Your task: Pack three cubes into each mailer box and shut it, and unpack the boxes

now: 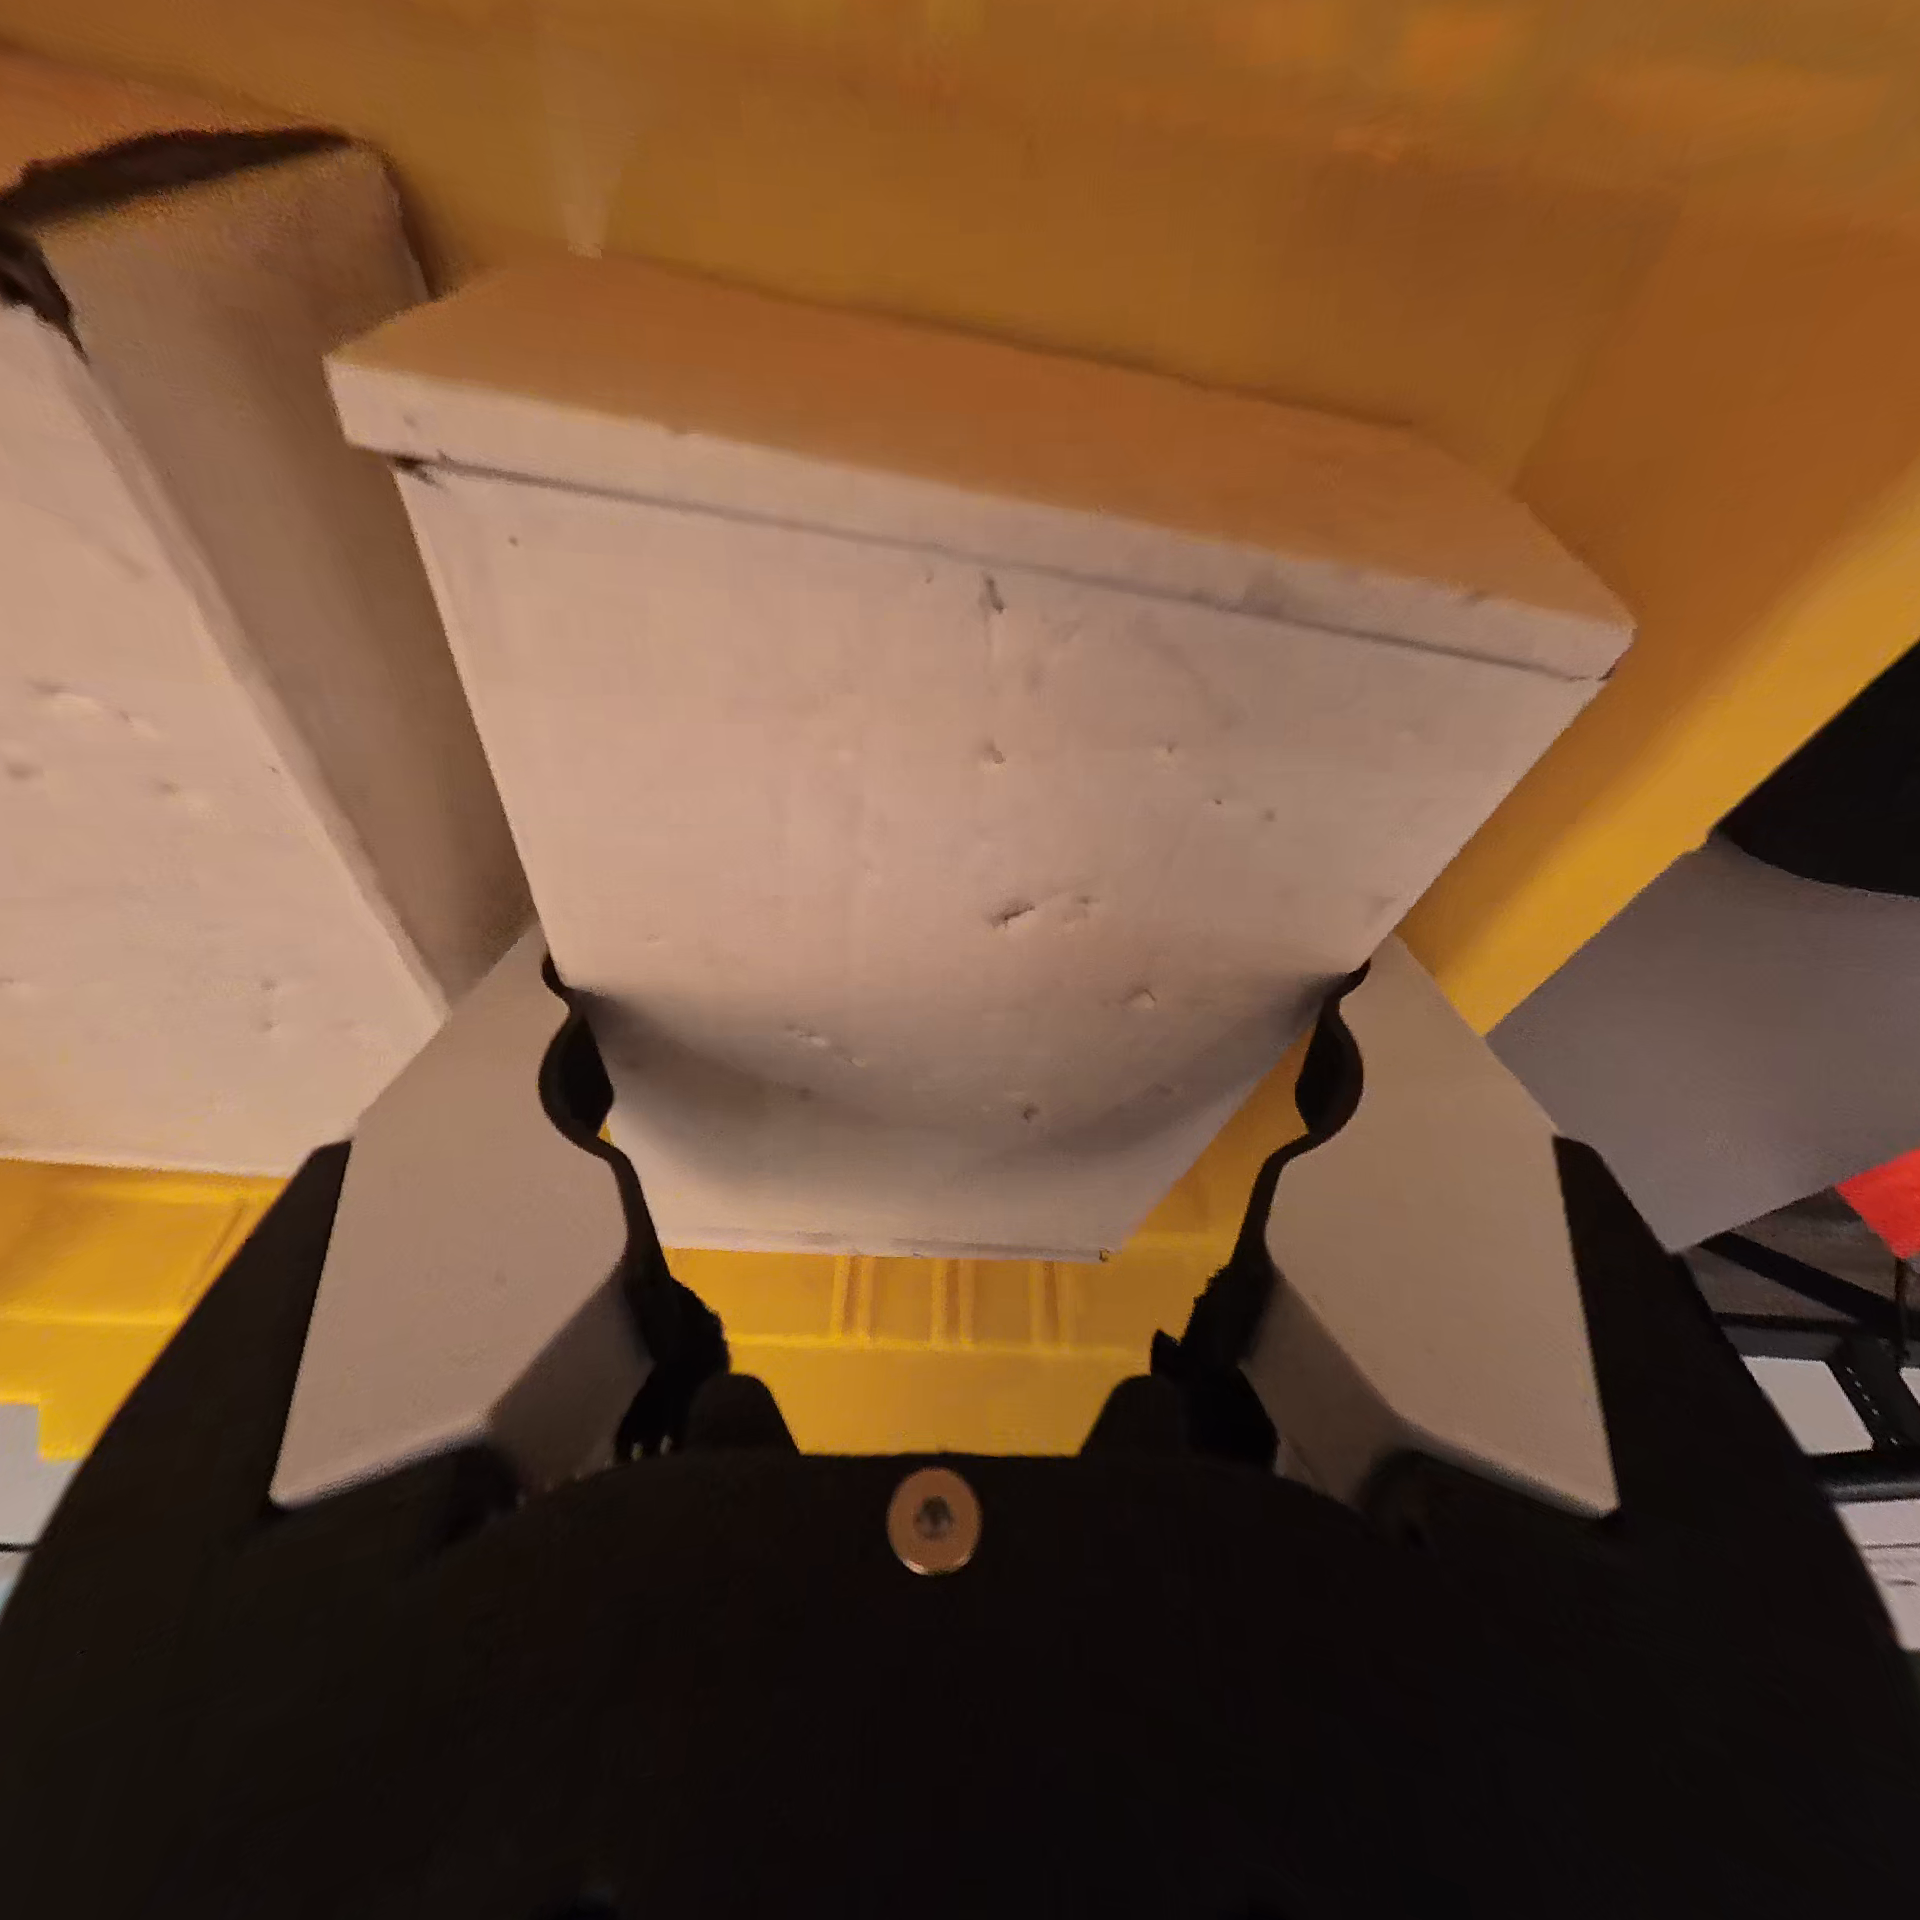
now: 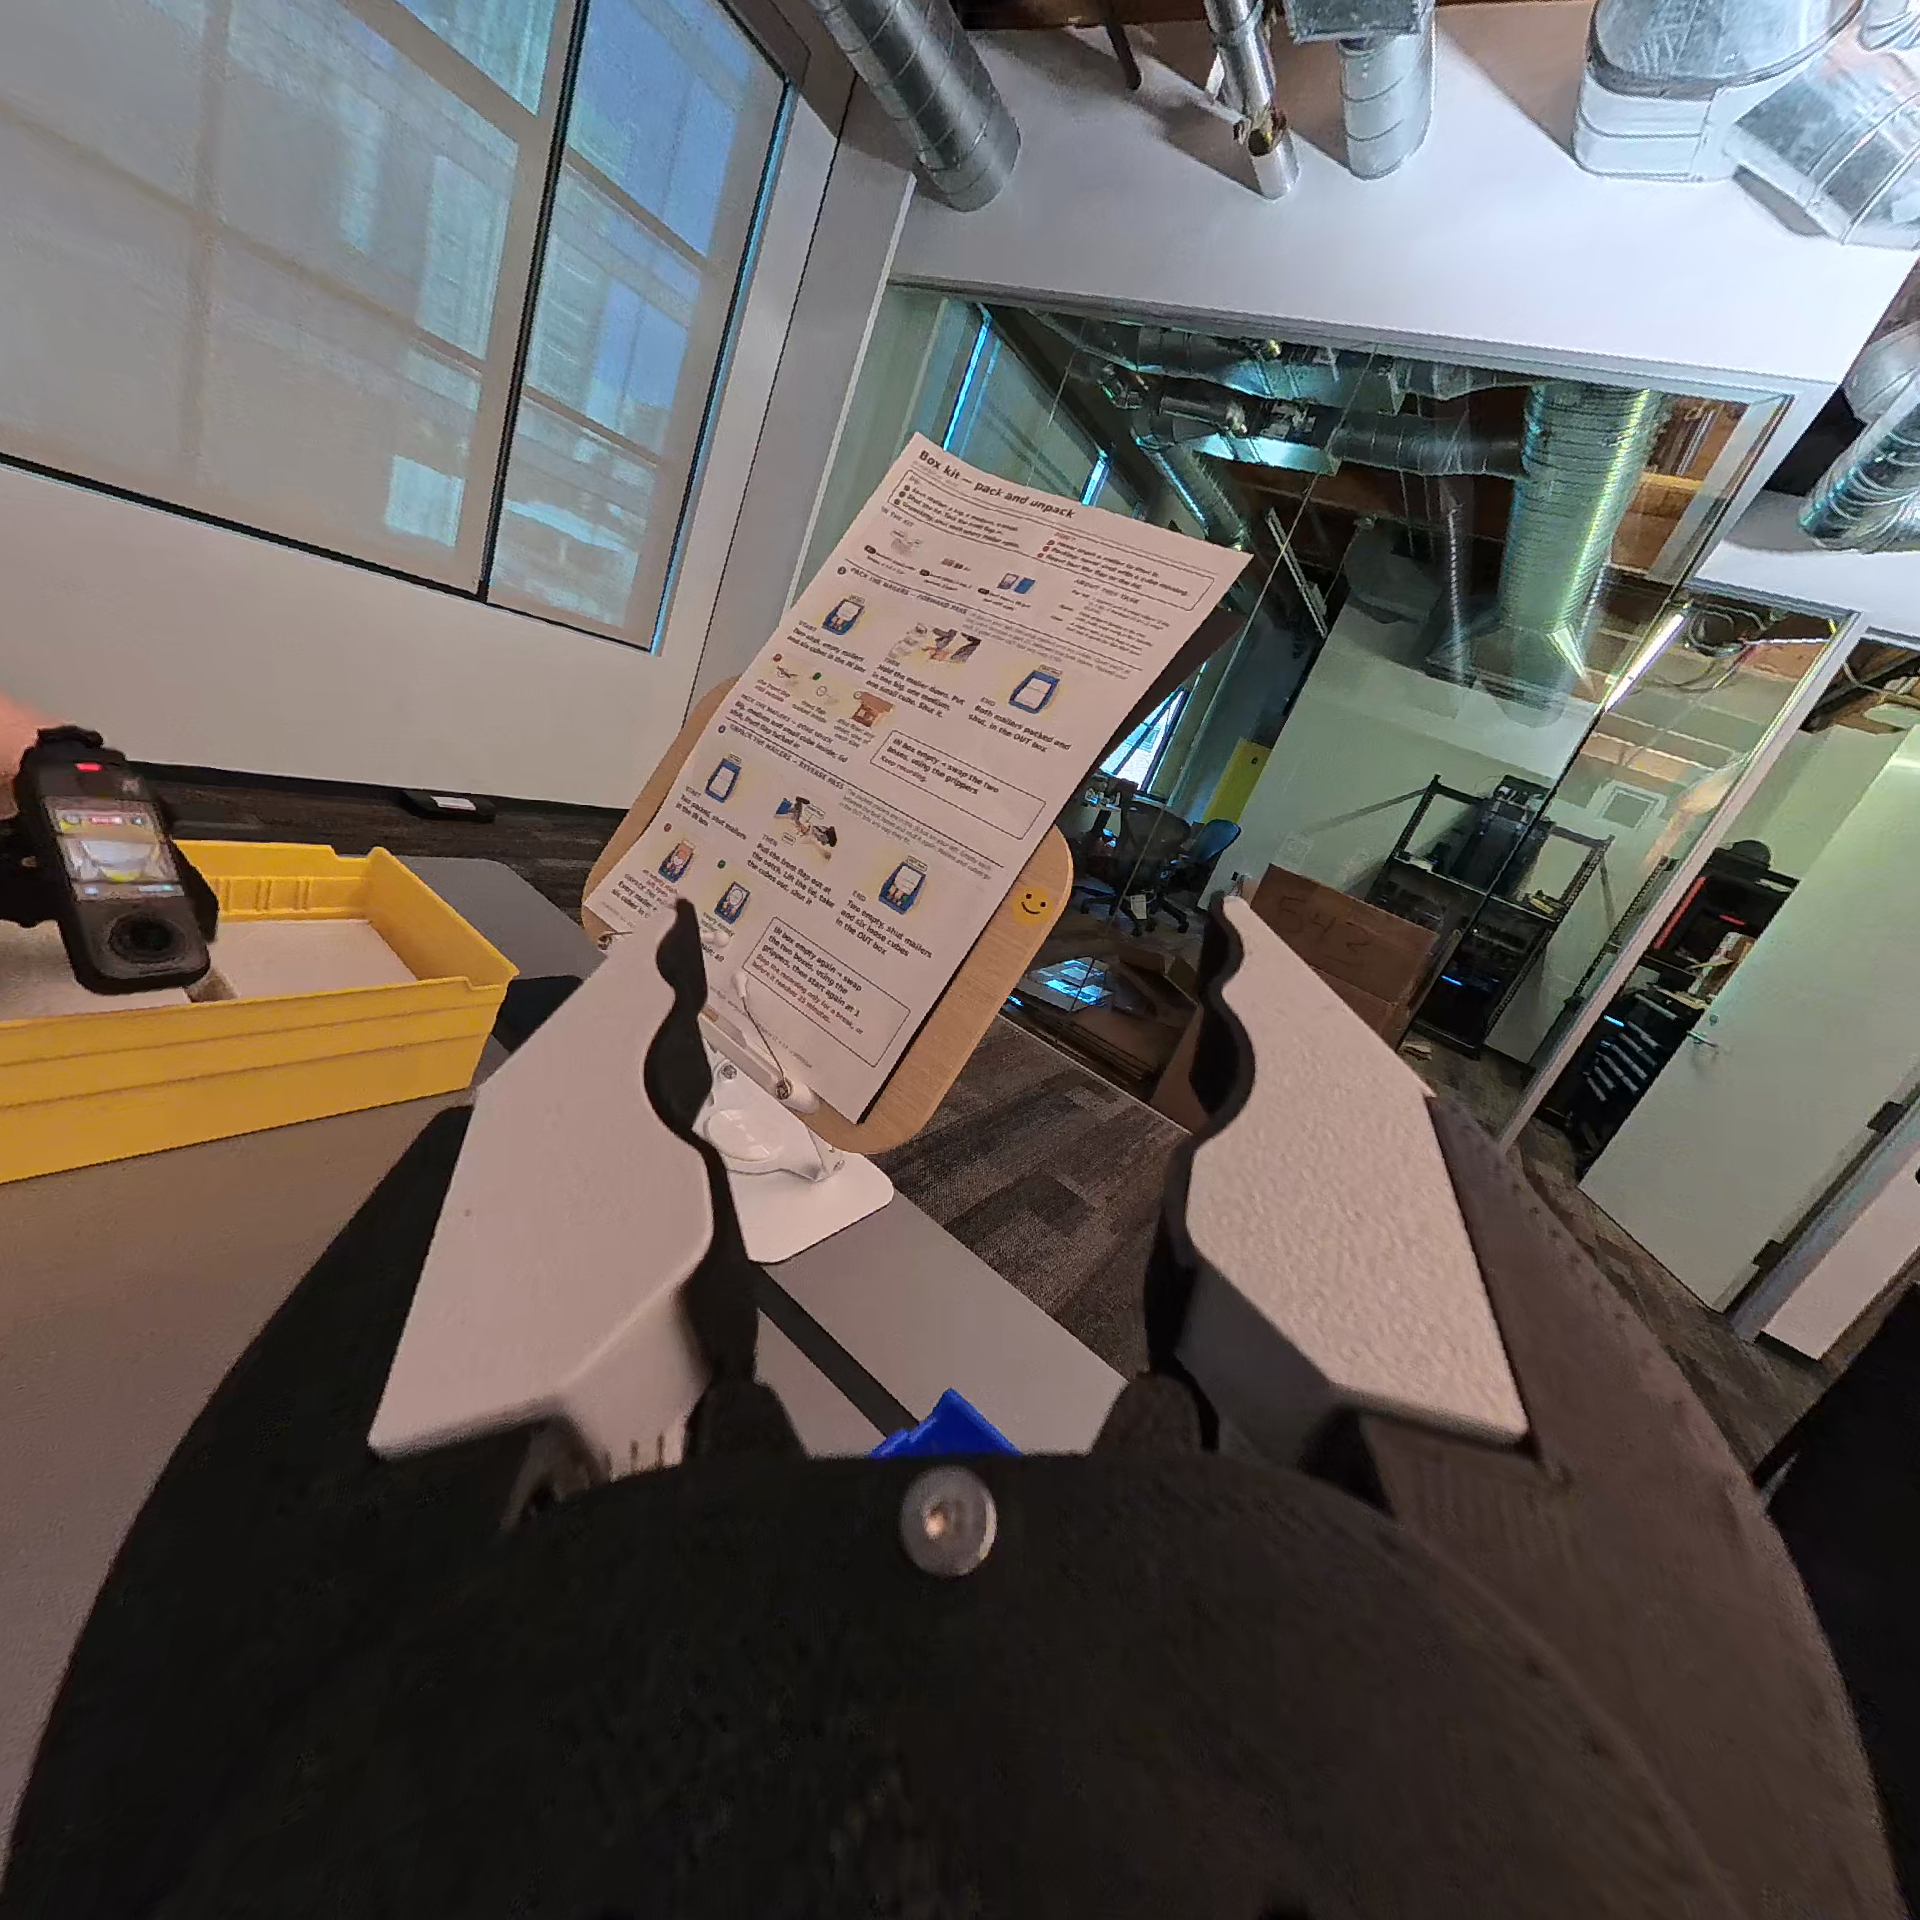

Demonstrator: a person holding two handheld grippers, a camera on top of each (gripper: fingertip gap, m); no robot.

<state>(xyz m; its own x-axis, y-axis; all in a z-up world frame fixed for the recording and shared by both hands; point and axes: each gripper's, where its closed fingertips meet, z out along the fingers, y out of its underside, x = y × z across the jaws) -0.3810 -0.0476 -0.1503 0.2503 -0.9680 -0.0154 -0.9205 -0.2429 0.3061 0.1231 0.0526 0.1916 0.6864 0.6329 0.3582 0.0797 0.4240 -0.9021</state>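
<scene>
Two mailer boxes [image 1: 966, 790] [image 1: 156, 727] (white) in one yellow bin [image 1: 1143, 208].

Second white mailer box [image 1: 156, 727] cut off by left edge, blurred; yellow bin [image 2: 343, 1029] cut by left edge; blue object [image 2: 951, 1429] mostly hidden behind gripper body.

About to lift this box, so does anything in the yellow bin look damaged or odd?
Yes. The neighbouring white mailer box has a dark, ragged gap at its top corner, torn or not fully shut. The box between the left gripper fingers shows only small dents.
</scene>
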